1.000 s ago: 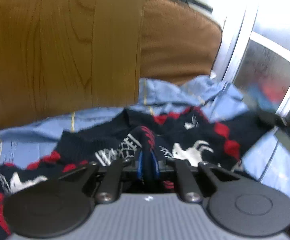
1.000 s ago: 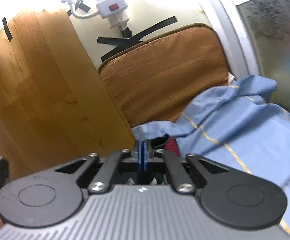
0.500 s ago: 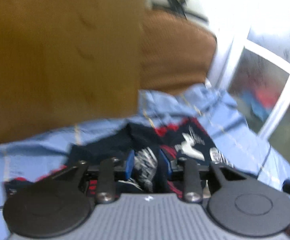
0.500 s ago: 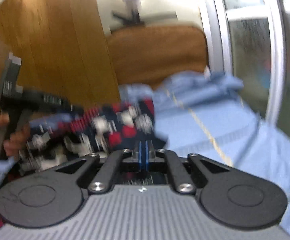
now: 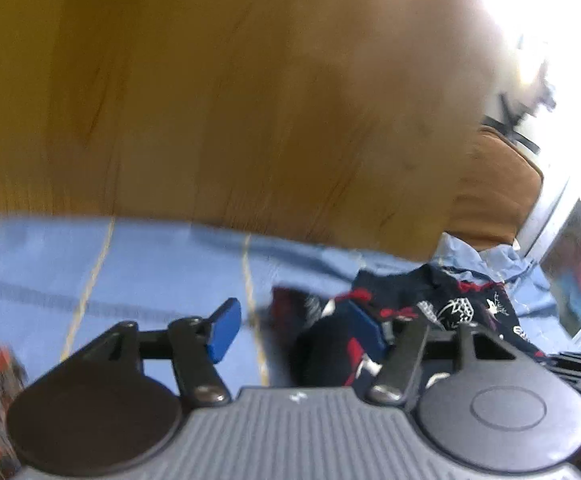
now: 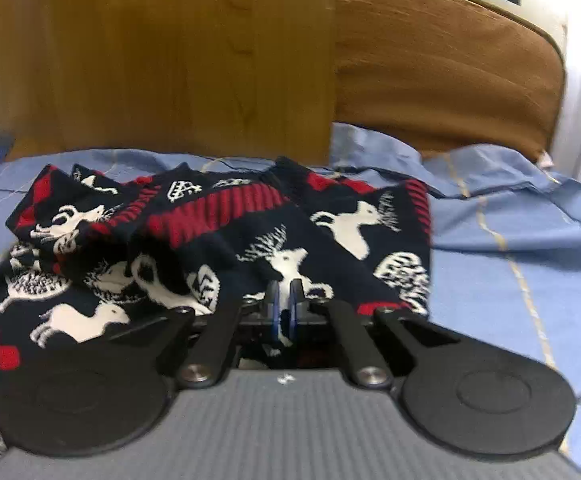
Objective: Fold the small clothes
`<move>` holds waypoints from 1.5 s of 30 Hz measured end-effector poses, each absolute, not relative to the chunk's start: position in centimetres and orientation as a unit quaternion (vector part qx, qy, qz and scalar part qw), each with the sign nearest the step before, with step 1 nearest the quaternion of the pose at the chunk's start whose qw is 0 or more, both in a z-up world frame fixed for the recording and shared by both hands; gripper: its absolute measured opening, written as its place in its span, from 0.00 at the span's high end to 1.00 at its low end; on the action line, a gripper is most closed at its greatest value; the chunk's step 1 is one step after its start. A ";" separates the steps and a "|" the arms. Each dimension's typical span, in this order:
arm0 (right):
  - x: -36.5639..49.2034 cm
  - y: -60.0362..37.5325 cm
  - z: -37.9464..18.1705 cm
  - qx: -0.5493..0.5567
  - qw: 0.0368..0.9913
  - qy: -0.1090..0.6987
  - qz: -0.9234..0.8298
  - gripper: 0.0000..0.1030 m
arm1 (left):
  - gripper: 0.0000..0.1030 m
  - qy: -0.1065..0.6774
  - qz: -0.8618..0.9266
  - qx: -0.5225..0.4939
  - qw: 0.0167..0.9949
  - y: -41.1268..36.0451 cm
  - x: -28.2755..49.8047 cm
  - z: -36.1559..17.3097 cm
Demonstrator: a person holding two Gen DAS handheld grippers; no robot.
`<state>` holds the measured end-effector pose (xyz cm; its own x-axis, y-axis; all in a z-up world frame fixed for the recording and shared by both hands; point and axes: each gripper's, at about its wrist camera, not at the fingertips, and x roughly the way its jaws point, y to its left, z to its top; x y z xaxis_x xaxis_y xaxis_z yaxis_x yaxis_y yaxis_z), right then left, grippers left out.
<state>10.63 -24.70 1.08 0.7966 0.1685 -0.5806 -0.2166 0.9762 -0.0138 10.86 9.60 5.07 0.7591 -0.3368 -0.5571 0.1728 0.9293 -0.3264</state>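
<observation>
Your left gripper has its blue fingers standing well apart, and they have just been opening. A dark fold of the sweater bunches against the far-side finger, but the near-side finger touches only air above the blue bed sheet. The two fingers do not press on the cloth together. That view is blurry, so you cannot tell more about the fold.

Your right gripper has its fingers almost together, with just a thin slit between them. Their tips sit right at the near edge of the sweater. You cannot tell for sure if a bit of cloth is pinched in the slit.

The sweater is dark blue with red bands and white animals. It lies crumpled on the blue bed sheet, in front of the wooden board and the brown cushion. In the right view its long side runs from left to right across the bed. Its left part is heaped up in folds, and its right part lies flatter.
</observation>
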 end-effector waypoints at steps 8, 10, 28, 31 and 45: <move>9.9 -18.5 1.5 0.041 0.922 0.301 0.241 0.86 | 0.40 0.358 -0.183 -0.154 0.902 6.9 13.2 1.8; 11.7 -17.2 -0.2 0.069 0.909 0.324 0.251 0.85 | 0.66 0.374 -0.186 -0.149 0.896 6.0 13.6 1.3; 17.5 -19.5 -2.6 0.114 0.930 0.295 0.187 0.86 | 0.59 0.420 -0.198 -0.345 0.816 7.2 3.7 0.8; 15.9 -19.5 -2.5 0.126 0.922 0.297 0.213 0.77 | 0.57 0.387 -0.170 -0.339 0.841 8.8 3.6 2.2; 10.3 -20.4 -1.5 0.135 0.920 0.276 0.243 0.76 | 0.45 0.380 -0.241 -0.221 0.865 3.0 7.0 2.7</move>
